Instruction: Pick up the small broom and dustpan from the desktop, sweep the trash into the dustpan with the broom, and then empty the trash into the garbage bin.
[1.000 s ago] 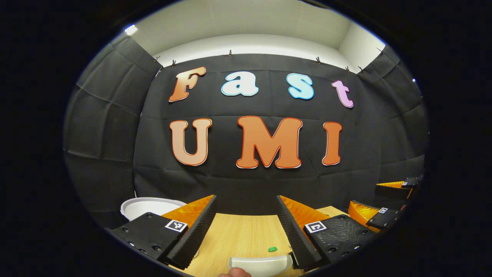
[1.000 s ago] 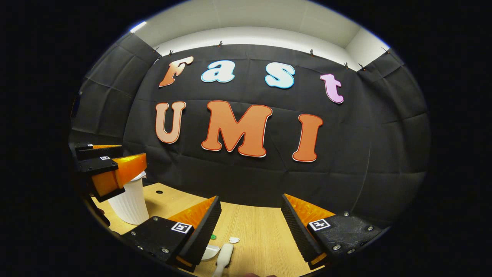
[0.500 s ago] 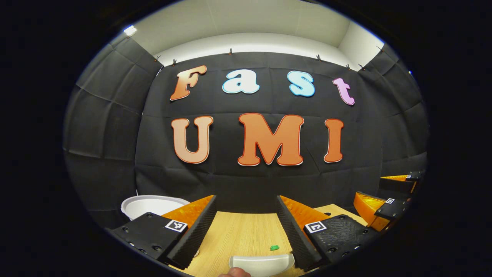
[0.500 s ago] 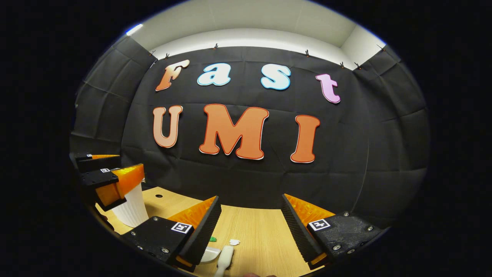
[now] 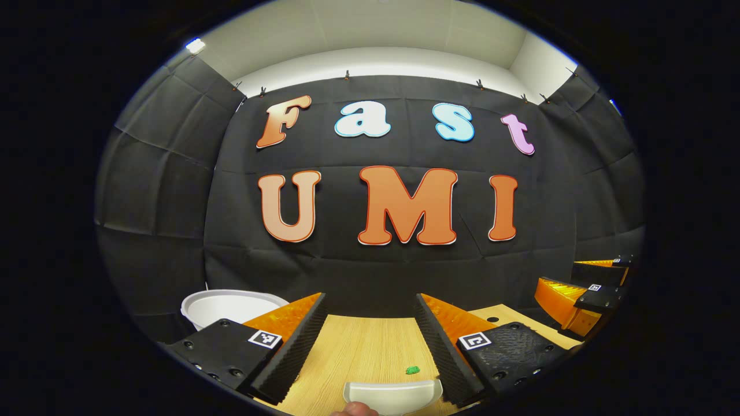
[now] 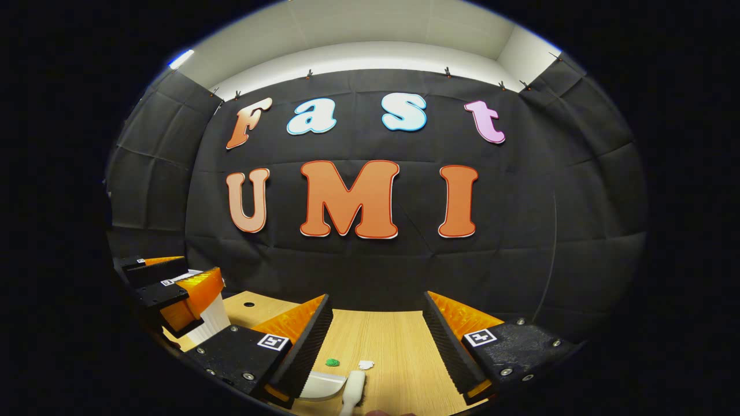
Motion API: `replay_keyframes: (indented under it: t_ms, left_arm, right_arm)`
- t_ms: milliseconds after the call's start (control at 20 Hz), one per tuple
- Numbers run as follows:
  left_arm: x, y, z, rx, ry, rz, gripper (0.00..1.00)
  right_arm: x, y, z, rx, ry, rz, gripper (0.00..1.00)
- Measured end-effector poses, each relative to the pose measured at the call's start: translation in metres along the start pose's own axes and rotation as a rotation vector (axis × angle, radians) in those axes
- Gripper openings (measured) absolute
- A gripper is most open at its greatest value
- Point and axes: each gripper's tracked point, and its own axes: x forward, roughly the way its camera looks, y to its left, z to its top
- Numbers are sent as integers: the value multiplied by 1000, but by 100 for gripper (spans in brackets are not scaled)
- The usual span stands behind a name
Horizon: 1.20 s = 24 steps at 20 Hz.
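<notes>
Currently both jaw pairs stand wide apart, holding nothing. Left gripper (image 5: pixel 370 341): a white plastic dustpan (image 5: pixel 392 396) lies on the light wooden desktop (image 5: pixel 364 352) below the jaw gap, a small green scrap (image 5: pixel 413 370) just beyond it. Right gripper (image 6: pixel 376 341): the white broom handle (image 6: pixel 354 392) lies between the jaws, with a white scrap (image 6: pixel 365 364) just ahead. A white ribbed bin (image 5: pixel 231 305) stands beyond the left gripper's left finger.

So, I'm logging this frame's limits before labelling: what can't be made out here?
- Dustpan, left gripper view: cut off by the bottom edge; handle unseen.
- Small broom, right gripper view: cut by the bottom edge; bristles unseen.
- Garbage bin, left gripper view: body hidden behind the left gripper; contents unseen.
- Green scrap and white scrap: too small to identify.
</notes>
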Motion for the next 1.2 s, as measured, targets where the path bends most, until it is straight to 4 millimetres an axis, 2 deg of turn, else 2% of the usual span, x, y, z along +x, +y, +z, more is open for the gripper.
replay_keyframes:
  t_ms: [500,650,1050,1200]
  left_arm:
    - [1,-2,-8,21,15,3,95]
    - [2,-1,-6,22,12,5,95]
    - [7,-1,-16,24,29,10,95]
    - [9,0,-19,23,35,4,95]
  right_arm:
    - [2,-2,-13,-16,43,-6,94]
    - [2,-2,-10,-16,35,-5,94]
    - [5,-7,-17,-27,54,-14,94]
    - [6,-2,-23,-26,70,-6,94]
